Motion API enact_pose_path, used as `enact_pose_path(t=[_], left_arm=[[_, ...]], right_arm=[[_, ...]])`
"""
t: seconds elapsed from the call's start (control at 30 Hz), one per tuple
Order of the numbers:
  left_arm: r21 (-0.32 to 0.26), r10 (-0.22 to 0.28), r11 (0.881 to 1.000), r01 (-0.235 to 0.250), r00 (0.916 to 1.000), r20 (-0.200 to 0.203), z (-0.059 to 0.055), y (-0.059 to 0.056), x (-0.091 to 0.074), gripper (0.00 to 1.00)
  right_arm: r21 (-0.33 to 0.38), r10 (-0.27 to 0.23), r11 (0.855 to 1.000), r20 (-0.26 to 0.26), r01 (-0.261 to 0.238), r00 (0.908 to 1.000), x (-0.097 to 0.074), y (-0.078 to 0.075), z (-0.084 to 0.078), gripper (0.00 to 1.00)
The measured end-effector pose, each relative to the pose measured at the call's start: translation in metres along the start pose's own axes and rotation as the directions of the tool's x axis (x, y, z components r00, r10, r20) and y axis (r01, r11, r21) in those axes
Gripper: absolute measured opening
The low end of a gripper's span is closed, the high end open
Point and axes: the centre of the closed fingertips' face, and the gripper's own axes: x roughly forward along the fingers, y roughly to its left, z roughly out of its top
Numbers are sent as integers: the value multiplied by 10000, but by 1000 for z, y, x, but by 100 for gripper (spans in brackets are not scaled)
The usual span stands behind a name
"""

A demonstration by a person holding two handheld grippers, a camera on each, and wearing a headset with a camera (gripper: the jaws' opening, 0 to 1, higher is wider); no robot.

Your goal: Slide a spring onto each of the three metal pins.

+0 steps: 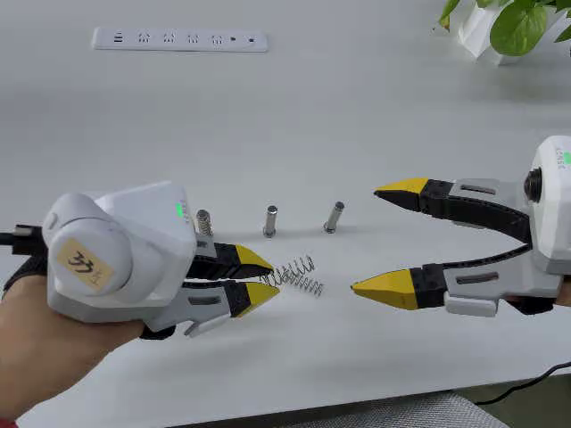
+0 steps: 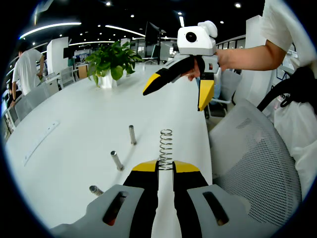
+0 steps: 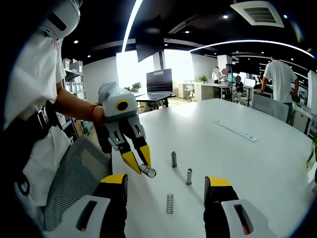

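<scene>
the left tool [image 1: 272, 278] is clamped on one end of a spring [image 1: 302, 265], just in front of the middle pin [image 1: 270, 219]; the right tool [image 1: 366, 239] hangs with its jaws wide apart. with so short a hold the spring may sag, miss the pin's top and pop free, or nudge the loose spring [image 1: 312, 287] away across the table [image 1: 357, 107].

Plant [image 1: 513, 25] and right gripper [image 1: 366, 239] body partly beyond the head view's edges.
</scene>
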Motion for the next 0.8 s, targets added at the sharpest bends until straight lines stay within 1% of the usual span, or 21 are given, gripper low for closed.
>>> enact_pose_path(t=[0.1,0.13,0.17,0.2,0.23,0.27,0.37,0.4,0.47,0.53,0.6,0.63,0.73,0.8], left_arm=[[-174,196,9997,-190,9992,354,7,2,-6,7],[-229,242,9995,-232,9987,446,9,3,-8,7],[-300,318,9991,-301,9979,571,12,4,-10,7],[-341,352,9989,-330,9973,646,13,4,-11,7],[-401,399,9985,-369,9964,750,16,4,-13,7],[-429,438,9983,-403,9956,832,17,5,-14,7],[-593,538,9971,-475,9926,1085,23,6,-17,7],[-663,577,9966,-499,9910,1205,25,7,-18,7],[-758,634,9957,-535,9887,1355,29,8,-20,7],[-829,660,9951,-540,9866,1493,32,8,-20,7],[-883,675,9946,-538,9846,1614,34,8,-21,7],[-919,679,9944,-528,9830,1708,36,9,-22,7],[-998,683,9937,-501,9799,1876,40,9,-23,7],[-1026,678,9935,-485,9788,1931,41,9,-23,7]], right_arm=[[589,44,9982,627,-81,9980,8,4,14,53],[858,14,9963,839,-87,9965,10,4,18,52],[1280,46,9916,1080,-185,9941,13,7,21,49],[1488,133,9883,1284,-325,9916,15,9,24,47],[1562,182,9869,1349,-394,9907,18,11,25,45],[1581,139,9868,1339,-352,9909,21,11,24,43],[2163,-10,9757,1670,-357,9860,27,13,27,37],[2551,-84,9660,1925,-418,9813,29,13,30,35],[2948,-133,9540,2222,-542,9749,30,14,33,31],[3048,-145,9508,2244,-560,9744,31,14,32,28],[3316,-187,9412,2422,-647,9700,32,15,35,27],[3480,-183,9345,2577,-751,9660,32,16,37,25],[3558,-171,9311,2644,-810,9643,34,18,37,21],[3743,-200,9230,2785,-894,9602,34,19,39,18]])
